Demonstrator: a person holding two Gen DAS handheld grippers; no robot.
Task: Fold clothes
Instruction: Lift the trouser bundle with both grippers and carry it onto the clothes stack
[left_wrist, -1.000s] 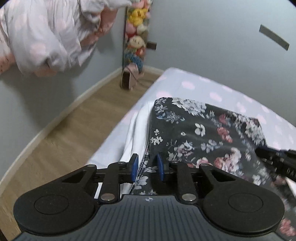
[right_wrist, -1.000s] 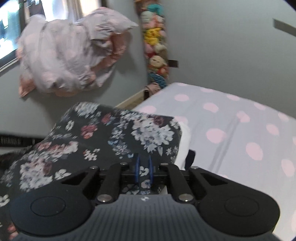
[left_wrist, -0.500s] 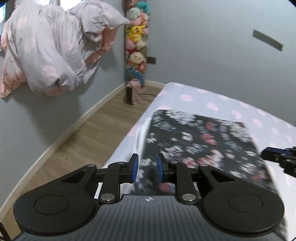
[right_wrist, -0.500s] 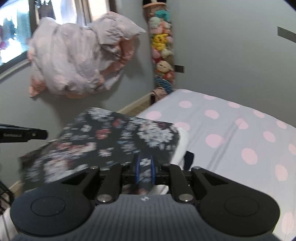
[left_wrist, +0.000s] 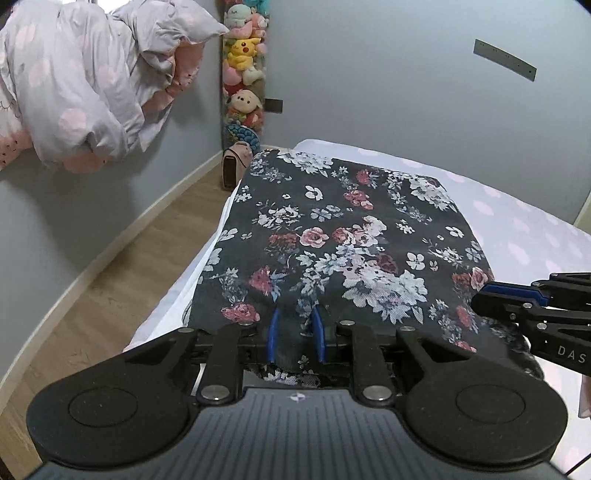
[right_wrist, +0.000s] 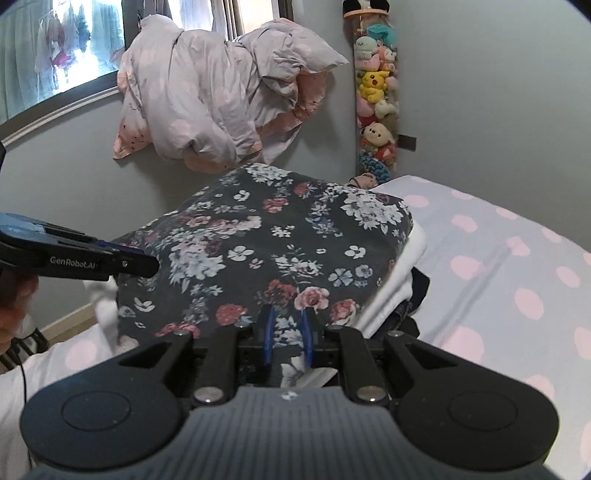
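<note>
A dark floral garment (left_wrist: 351, 236) is stretched out flat over the near corner of the bed (left_wrist: 517, 221). My left gripper (left_wrist: 295, 332) is shut on a bunched fold of its near hem. My right gripper (right_wrist: 286, 332) is shut on the hem as well, with floral cloth between its blue pads. Seen from the right wrist, the garment (right_wrist: 266, 236) covers a stack of white clothes (right_wrist: 402, 273) and a dark piece (right_wrist: 417, 291). The left gripper (right_wrist: 147, 264) shows at the garment's left edge, and the right gripper (left_wrist: 480, 291) at its right edge.
The bed's sheet (right_wrist: 498, 258) is pale with pink dots. A bundled duvet (left_wrist: 92, 85) hangs on the grey wall under a window (right_wrist: 55, 48). A column of plush toys (left_wrist: 243, 74) and a small bag (left_wrist: 236, 166) stand in the corner. Wooden floor (left_wrist: 129, 266) lies left of the bed.
The floral garment, earlier humped and blurred in motion, now lies spread and taut. Both grippers have moved across the bed with its hem, and more of the wall shows.
</note>
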